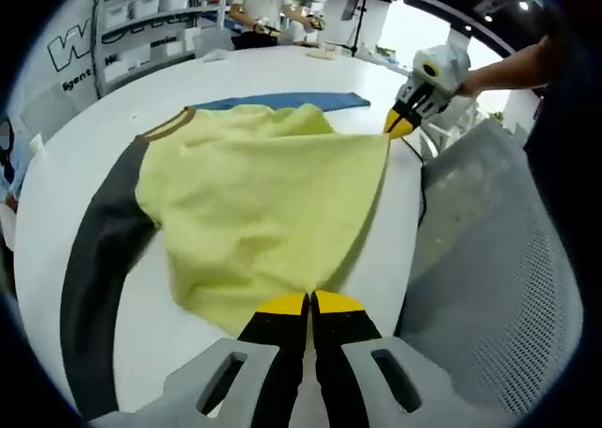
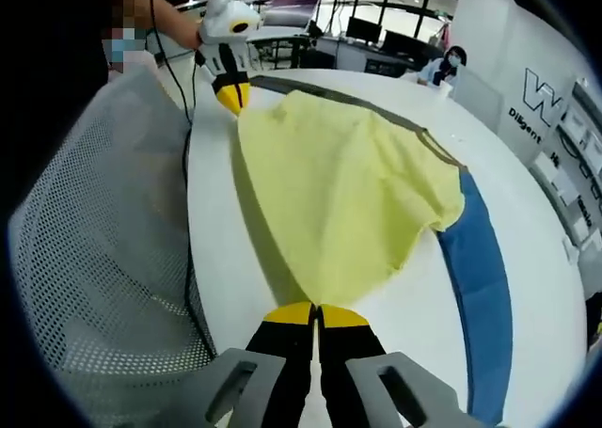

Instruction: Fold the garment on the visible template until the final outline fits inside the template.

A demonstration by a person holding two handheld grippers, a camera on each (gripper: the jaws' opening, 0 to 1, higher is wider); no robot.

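Grippers — 2: left gripper (image 1: 310, 303), right gripper (image 2: 315, 312) pinch 1 yellow garment (image 1: 263, 202).

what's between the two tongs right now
A taut edge of the yellow garment spans from the left tongs to the right tongs, both pinching it; the left gripper view shows it.

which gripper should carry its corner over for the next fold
Neither clearly. The left gripper and the right gripper each pinch a corner of the yellow shirt, edge stretched between them; probably both move together.
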